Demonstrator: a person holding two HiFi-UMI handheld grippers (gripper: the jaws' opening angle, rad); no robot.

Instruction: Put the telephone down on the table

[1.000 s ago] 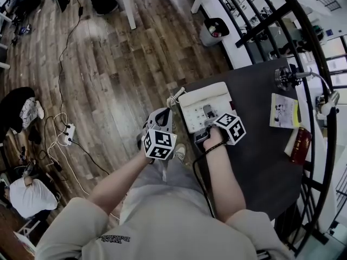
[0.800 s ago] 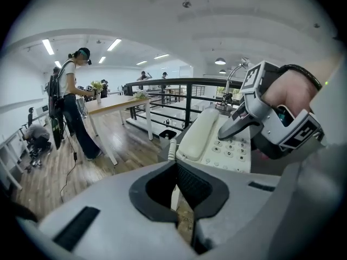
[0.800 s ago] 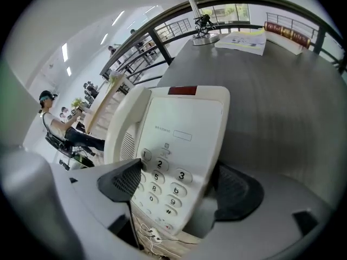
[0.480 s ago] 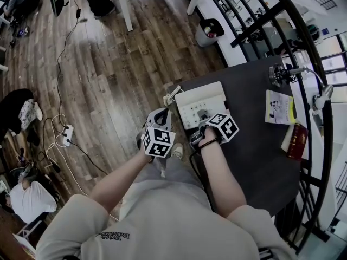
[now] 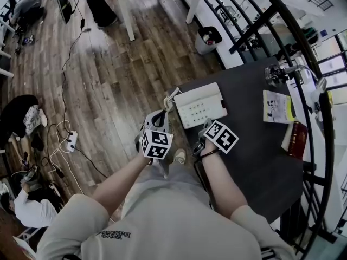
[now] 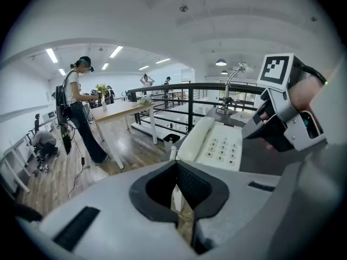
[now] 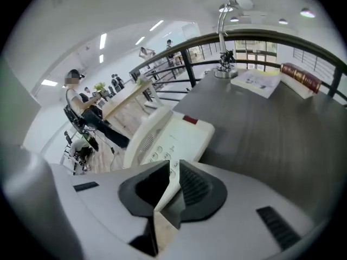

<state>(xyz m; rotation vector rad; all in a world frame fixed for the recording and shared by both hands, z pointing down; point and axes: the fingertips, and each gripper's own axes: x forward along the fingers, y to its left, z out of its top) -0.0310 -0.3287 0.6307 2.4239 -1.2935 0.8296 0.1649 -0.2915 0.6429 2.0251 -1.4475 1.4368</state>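
The brown wooden plank floor [image 5: 124, 75] is the biggest thing here, and it spreads wide on the left. A dark round-edged table [image 5: 260, 161] stands on the right. A curved black metal railing [image 5: 328, 140] bends round the table's far side and closes it in there. The table's left edge drops straight to the floor, with nothing to guard it.

The cream plastic telephone [image 5: 200, 106] lies flat on the table, right at that left edge and near the corner. Its handset [image 6: 198, 137] rests in place along the side nearest the floor. A lot of bare table lies between the telephone and the railing, and more lies close to the person.

Over by the railing sit a thin white and yellow booklet [image 5: 277, 106], a dark red book [image 5: 296, 140] and the round metal foot of a desk lamp [image 5: 276, 75]. They are well apart from the telephone.

The right gripper [image 7: 174, 162] hangs over the table just in front of the telephone and does not touch it. Its jaws have just been closing. Only a thin gap is left between them, and nothing is in it.

The left gripper [image 6: 177, 162] is off the table, over the floor beside the edge. Its jaws are pressed together and hold nothing.
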